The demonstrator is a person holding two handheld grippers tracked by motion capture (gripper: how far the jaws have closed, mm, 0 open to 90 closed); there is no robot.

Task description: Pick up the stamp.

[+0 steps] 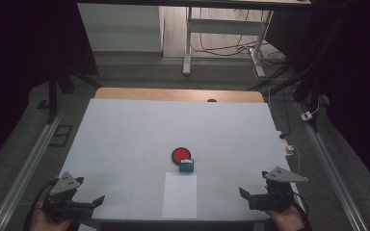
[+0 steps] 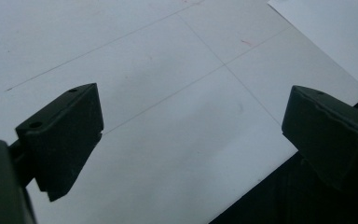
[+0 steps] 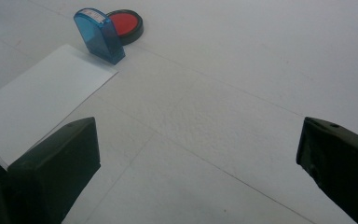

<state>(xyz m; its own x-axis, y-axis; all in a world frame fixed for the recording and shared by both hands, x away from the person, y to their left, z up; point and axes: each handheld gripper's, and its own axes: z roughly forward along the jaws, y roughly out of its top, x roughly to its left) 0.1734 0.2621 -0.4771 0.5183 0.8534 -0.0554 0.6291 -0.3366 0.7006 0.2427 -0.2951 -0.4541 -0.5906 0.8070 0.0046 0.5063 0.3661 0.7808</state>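
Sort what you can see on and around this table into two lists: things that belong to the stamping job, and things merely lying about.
Belong to the job:
- blue stamp
- red ink pad, behind the stamp
- white sheet of paper
- left gripper, open
- right gripper, open

Lying about:
- white plug block on the floor
- desk frame and loose cables beyond the table

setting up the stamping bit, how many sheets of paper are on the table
1. The single white sheet of paper lies at the near edge of the table, just in front of the blue stamp and red ink pad.
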